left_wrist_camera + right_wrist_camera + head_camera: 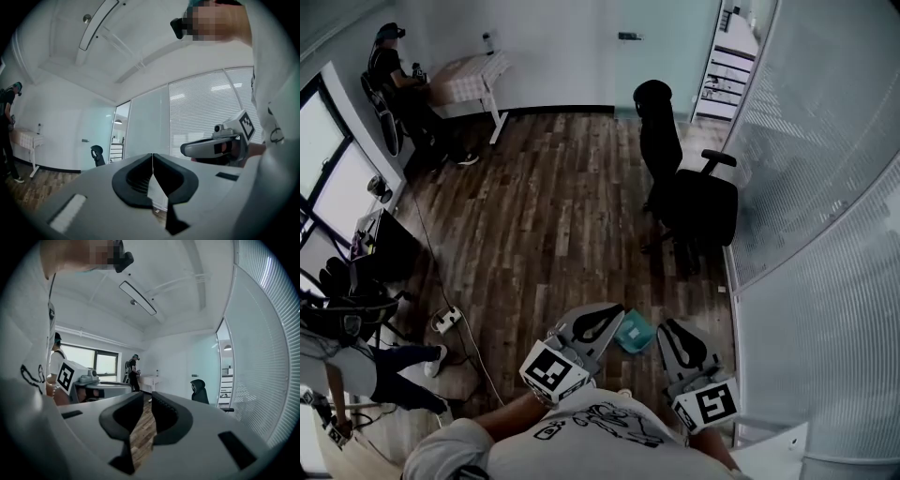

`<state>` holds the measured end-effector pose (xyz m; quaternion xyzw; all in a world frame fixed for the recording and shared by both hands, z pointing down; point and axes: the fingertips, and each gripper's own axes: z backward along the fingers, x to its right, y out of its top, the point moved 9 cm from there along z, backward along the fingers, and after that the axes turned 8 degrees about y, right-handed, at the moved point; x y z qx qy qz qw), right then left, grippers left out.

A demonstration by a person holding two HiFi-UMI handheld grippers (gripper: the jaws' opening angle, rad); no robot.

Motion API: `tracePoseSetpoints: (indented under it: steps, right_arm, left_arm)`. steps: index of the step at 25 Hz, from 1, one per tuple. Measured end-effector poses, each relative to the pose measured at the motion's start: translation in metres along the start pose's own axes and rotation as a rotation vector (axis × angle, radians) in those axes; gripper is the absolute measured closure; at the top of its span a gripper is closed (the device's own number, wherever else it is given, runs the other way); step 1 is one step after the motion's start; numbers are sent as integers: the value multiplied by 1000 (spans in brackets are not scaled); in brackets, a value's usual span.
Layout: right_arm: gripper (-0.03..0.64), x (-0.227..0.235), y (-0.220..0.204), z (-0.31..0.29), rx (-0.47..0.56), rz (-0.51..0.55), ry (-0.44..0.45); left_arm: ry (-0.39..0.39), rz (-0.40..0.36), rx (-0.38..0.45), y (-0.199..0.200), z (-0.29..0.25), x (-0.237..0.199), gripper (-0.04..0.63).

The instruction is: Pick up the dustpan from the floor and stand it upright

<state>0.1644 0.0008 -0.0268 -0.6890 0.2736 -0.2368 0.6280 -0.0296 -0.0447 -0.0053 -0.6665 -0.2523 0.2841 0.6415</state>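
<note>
The teal dustpan [633,333] lies on the wooden floor close to my feet, showing only as a small patch between the two grippers in the head view. My left gripper [617,311] hangs above its left side, jaws shut with nothing in them [152,157]. My right gripper [664,327] hangs above its right side, its jaws a narrow gap apart and empty [147,397]. Both gripper views look out level across the room, so neither shows the dustpan. Each shows the other gripper beside it [215,146] [96,387].
A black office chair [689,197] stands ahead on the right by the glass wall with blinds [806,187]. A power strip and cable [445,321] lie on the floor at left, near a seated person's legs [389,366]. Another person [389,66] stands at a far table [473,75].
</note>
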Motion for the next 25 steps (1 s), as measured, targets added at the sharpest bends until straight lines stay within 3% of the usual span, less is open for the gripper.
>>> tracePoseSetpoints:
  steps: [14,25]
  right_arm:
    - [571,7,4,0,-26,9,-27]
    - [572,12,-2,10,-18,-3,-39]
  left_arm:
    - [-58,-38,13,6,-13,8,591]
    - [-56,-14,5,-2,-20,15,591]
